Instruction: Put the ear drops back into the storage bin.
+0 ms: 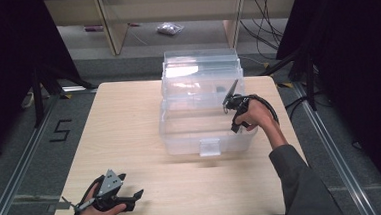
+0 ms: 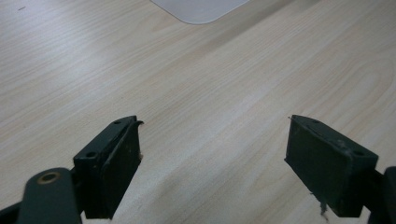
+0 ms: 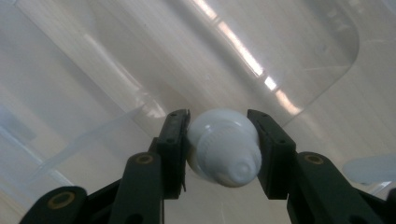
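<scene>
Over the clear bin (image 1: 201,112), the right gripper (image 3: 223,145) clasps a white bulb (image 3: 224,147), carried but not yet set down inside; the left gripper (image 2: 212,163) rests spread and idle on the table (image 1: 130,136).

The left gripper (image 2: 212,163) is hovering over the pale wooden table (image 2: 196,88), its two black jaws standing wide apart, one rising at seven o'clock, the other at four o'clock, with nothing between them but bare wood grain. At twelve o'clock the rounded corner of a clear plastic box (image 2: 198,9) is resting on the table, well apart from the jaws.
</scene>
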A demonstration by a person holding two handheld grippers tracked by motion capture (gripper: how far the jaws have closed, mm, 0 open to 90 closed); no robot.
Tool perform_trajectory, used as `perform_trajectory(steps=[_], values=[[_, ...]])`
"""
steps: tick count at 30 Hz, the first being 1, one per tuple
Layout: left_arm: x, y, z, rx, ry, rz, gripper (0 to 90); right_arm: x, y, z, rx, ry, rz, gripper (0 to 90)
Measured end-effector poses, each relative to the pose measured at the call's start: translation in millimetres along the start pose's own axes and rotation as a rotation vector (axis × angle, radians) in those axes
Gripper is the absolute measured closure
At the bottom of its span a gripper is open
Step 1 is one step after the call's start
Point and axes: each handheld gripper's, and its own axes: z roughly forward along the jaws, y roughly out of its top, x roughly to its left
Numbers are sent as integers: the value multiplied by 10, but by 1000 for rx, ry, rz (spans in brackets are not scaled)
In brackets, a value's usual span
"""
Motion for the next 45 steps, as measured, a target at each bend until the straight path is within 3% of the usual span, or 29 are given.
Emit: perform_trajectory(steps=[1,2,3,4,5,6,10,11,13,14,15,19,21,23,24,26,28,29,31,32,33,35,38,39,42,45], values=[[0,0,0,0,-1,0,172,-12,5,7,-5,-1,-12,603],[2,1,0,2,-1,2,172,-12,0,15,-7,6,6,603],[-26,-6,3,-4,-8,-35,172,-23,3,15,-5,10,6,603],[-32,-7,0,-1,-10,-42,172,-40,-1,29,-13,7,-13,602],[-4,-1,0,0,-3,-5,172,-27,3,30,-8,12,18,603],[6,1,-2,2,-1,8,172,-27,6,39,0,11,16,602],[-1,0,-1,1,-2,1,172,-15,13,91,-6,44,20,602],[-2,0,-1,1,-1,1,172,-23,15,107,-6,37,3,602],[0,1,-1,2,-1,3,172,1,12,124,10,51,48,602],[-25,-6,-2,2,-9,-32,172,-23,4,146,3,44,29,602],[-29,-7,-2,3,-10,-37,172,-14,5,149,3,39,39,602],[-29,-6,-1,2,-9,-35,172,-49,-11,184,0,50,7,601],[-29,-6,-1,2,-9,-34,172,-48,-13,185,-3,47,20,600],[-4,0,1,0,-1,-1,172,-46,-14,177,-3,42,12,599],[-27,-6,-2,4,-9,-32,171,-13,-4,161,4,45,43,599],[-31,-6,0,1,-10,-36,172,-34,-16,160,-2,45,10,598],[-3,1,0,-1,1,1,172,-4,-15,135,0,35,41,592],[-22,-4,1,-1,4,-24,172,5,-22,122,-11,41,41,582],[-32,-6,0,2,-5,-34,172,18,-31,85,-10,43,38,563],[-33,-5,0,2,-5,-32,172,16,-41,71,-17,29,31,548],[-32,-5,0,2,-10,-34,172,33,-41,45,-28,49,40,532],[-31,-5,0,2,-8,-33,172,54,-53,5,-34,44,60,513],[-30,-5,1,2,-8,-33,172,41,-74,-37,-72,34,25,466],[-30,-5,1,3,-9,-32,172,69,-81,-69,-66,40,60,448],[-31,-5,0,2,-4,-31,172,68,-107,-145,-130,28,17,402],[-31,-5,1,3,-8,-33,172,100,-132,-212,-172,13,7,364]])
